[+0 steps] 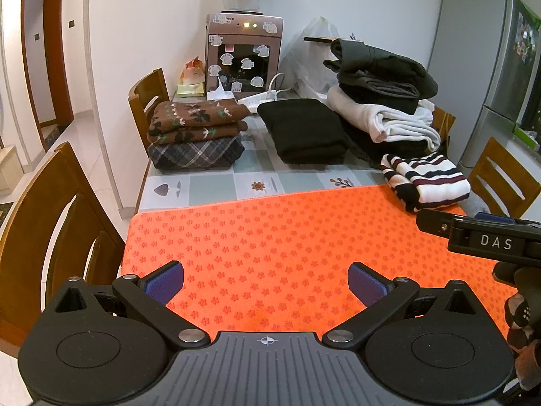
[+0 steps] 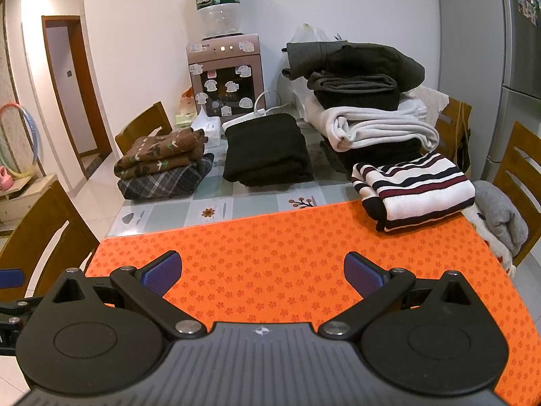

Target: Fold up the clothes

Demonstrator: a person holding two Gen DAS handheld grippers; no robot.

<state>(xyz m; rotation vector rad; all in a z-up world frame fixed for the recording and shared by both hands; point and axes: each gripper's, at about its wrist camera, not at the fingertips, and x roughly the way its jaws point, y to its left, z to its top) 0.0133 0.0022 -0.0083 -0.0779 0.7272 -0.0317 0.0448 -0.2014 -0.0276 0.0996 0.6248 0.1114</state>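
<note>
An orange flowered mat (image 1: 287,237) (image 2: 287,253) covers the near part of the table, bare of clothes. My left gripper (image 1: 266,282) is open and empty above its near edge. My right gripper (image 2: 263,272) is open and empty too, to the right of the left one; its side shows in the left wrist view (image 1: 480,233). A folded striped sweater (image 1: 424,181) (image 2: 414,187) lies on the mat's far right corner. Behind it are a folded black garment (image 1: 304,130) (image 2: 267,150), a brown patterned sweater on a plaid one (image 1: 194,133) (image 2: 162,165), and a pile of white, grey and dark clothes (image 1: 385,101) (image 2: 368,101).
A water dispenser (image 1: 243,54) (image 2: 225,74), a power strip (image 1: 267,96) and tissue boxes stand at the table's back. Wooden chairs stand at the left (image 1: 50,223) (image 2: 40,237) and right (image 1: 503,176) (image 2: 520,176). Grey cloth (image 2: 500,216) lies on the right chair. A fridge (image 1: 500,67) is at the right.
</note>
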